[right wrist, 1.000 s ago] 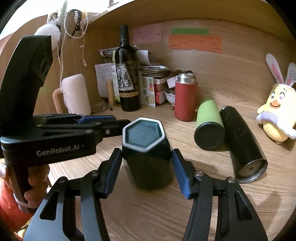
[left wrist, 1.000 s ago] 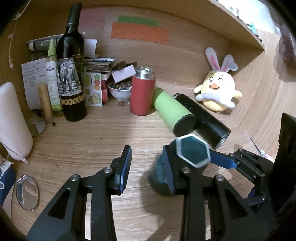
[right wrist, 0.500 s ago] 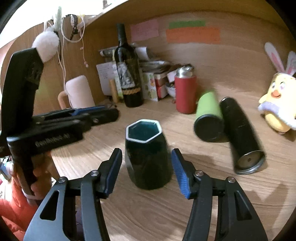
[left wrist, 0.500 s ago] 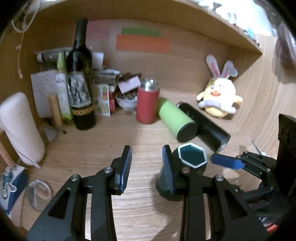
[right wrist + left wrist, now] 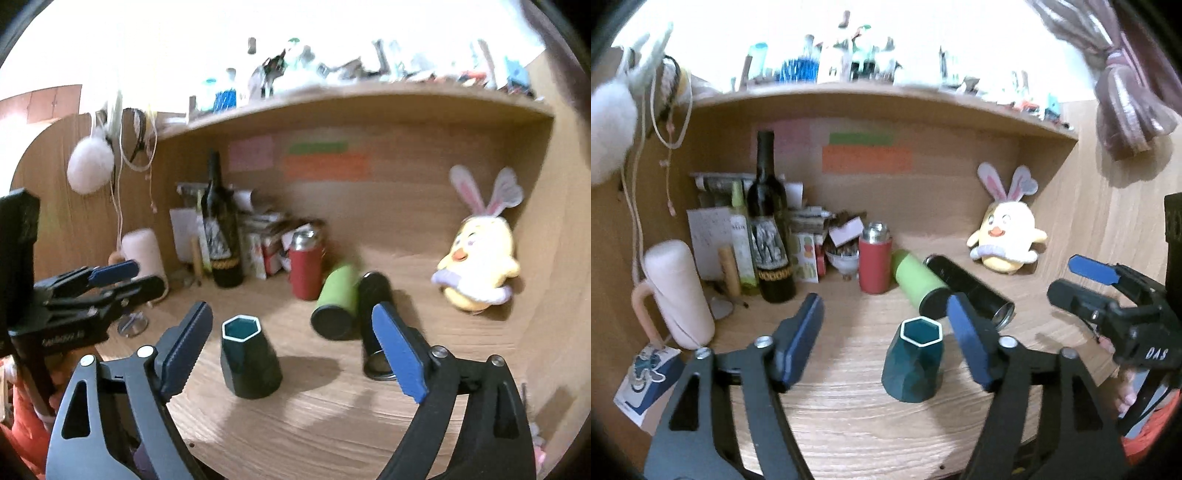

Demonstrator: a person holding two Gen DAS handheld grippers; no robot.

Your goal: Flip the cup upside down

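From the left wrist, the dark teal faceted hexagonal ceramic cup (image 5: 913,363) stands free on the pale wood-grain desk (image 5: 849,413), narrow end up, between the spread fingers of the left gripper (image 5: 886,345). It looks already flipped (its white-edged top face may be the base). From the right wrist, the right gripper (image 5: 295,347) also hangs wide apart, empty, in a cluttered shelf alcove; next I judge only a clear retreat.

Wooden desk (image 5: 849,413): hexagonal cup (image 5: 913,360) stood ahead of tongs; red flask (image 5: 874,258), wine bottle (image 5: 771,225) placed beyond.
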